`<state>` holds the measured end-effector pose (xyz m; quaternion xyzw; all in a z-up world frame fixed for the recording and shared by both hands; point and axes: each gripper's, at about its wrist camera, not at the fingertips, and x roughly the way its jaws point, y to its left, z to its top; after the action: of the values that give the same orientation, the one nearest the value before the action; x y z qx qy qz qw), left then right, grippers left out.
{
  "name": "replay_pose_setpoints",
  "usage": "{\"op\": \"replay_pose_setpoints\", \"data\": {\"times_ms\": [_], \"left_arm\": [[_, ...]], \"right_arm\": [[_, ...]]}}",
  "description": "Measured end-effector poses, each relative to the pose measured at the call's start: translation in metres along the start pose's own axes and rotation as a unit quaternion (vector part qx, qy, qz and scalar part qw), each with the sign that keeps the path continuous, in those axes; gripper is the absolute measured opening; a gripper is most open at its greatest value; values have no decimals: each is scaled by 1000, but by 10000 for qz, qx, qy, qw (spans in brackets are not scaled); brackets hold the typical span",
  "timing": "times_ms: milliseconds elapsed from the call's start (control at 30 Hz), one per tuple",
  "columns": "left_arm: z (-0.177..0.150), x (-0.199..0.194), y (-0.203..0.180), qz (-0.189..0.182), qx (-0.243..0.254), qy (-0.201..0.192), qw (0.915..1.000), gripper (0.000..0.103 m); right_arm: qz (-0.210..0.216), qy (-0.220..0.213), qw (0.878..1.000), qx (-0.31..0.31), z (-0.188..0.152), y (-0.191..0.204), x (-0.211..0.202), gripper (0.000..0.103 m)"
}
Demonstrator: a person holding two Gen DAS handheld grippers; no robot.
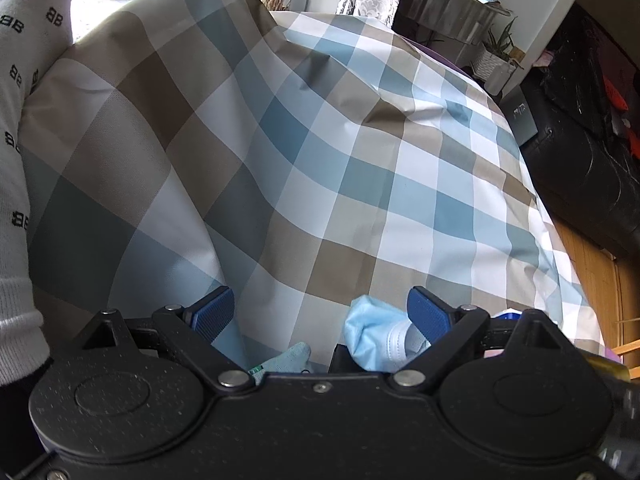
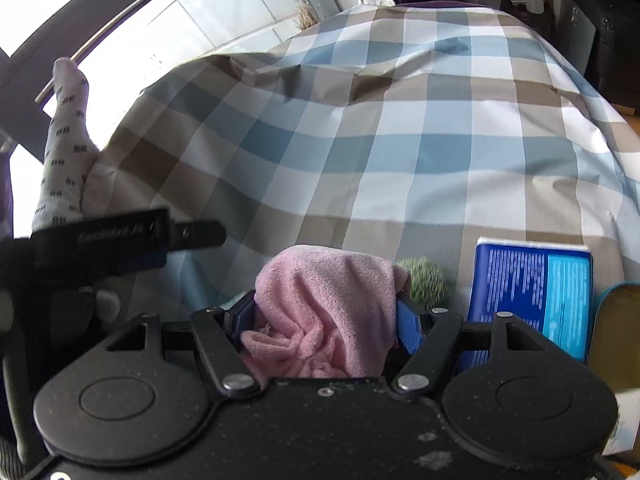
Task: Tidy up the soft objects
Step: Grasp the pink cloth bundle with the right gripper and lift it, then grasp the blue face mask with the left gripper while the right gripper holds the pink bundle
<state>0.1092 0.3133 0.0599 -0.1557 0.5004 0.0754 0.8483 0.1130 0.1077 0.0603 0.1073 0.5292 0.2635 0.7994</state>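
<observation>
Right gripper (image 2: pixel 326 316): its 2 blue pads pinch a bunched pink fleece cloth (image 2: pixel 324 300), jaws about half spread, pressing both sides.
Left gripper (image 1: pixel 322 316): jaws spread wide, nothing pinched; a crumpled light-blue face mask (image 1: pixel 376 336) lies against the inside of 1 blue pad.
Surface: checked blue-and-tan bedcover (image 2: pixel 400 140).
Beside the cloth: blue tissue pack (image 2: pixel 532 292), green fuzzy ball (image 2: pixel 428 280).

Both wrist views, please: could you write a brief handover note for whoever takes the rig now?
Right tool: shut on the crumpled pink fleece cloth.
Left tool: open, holding nothing; a light blue face mask lies beside its right finger.
A blue printed packet and a green fuzzy ball sit on the checked blue-and-brown cover.
Left to do: place the cloth; the mask is not yet gripped.
</observation>
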Motion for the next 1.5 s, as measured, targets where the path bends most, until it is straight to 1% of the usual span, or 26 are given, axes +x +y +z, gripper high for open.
{"op": "replay_pose_setpoints", "data": {"times_ms": [167, 300, 433, 567, 667, 867, 1033, 1233, 1433, 1467, 1500], "left_arm": [[-6, 7, -9, 81, 203, 139, 9997, 90], [-12, 11, -21, 24, 472, 219, 9986, 90], [-18, 17, -36, -56, 795, 293, 9964, 90], [-21, 27, -47, -119, 974, 410, 9943, 90], [-23, 38, -52, -42, 1006, 491, 9937, 90], [-25, 58, -62, 68, 1063, 639, 9923, 90], [-28, 73, -69, 397, 1208, 682, 9895, 90], [-25, 94, -65, 328, 957, 880, 9910, 90], [-28, 118, -66, 387, 859, 1196, 9883, 90], [-29, 120, -67, 389, 858, 1224, 9880, 87], [-30, 120, -67, 355, 847, 1259, 9878, 79]], "right_arm": [[-163, 188, 9990, -381, -55, 1, -12, 69], [-221, 226, 9983, -484, -88, -5, -24, 69], [-310, 252, 9974, -603, -113, -12, -33, 69], [-304, 328, 9976, -526, -129, -21, -37, 69], [-316, 358, 9978, -470, -131, -26, -37, 69], [-376, 247, 9970, -623, -137, -27, -46, 70], [-374, 179, 9961, -785, -141, -23, -52, 70], [-247, 243, 9963, -792, -143, -22, -53, 70], [-408, 181, 9959, -792, -145, -27, -53, 70], [-419, 182, 9960, -761, -145, -29, -53, 70], [-440, 180, 9961, -743, -145, -31, -53, 70]]}}
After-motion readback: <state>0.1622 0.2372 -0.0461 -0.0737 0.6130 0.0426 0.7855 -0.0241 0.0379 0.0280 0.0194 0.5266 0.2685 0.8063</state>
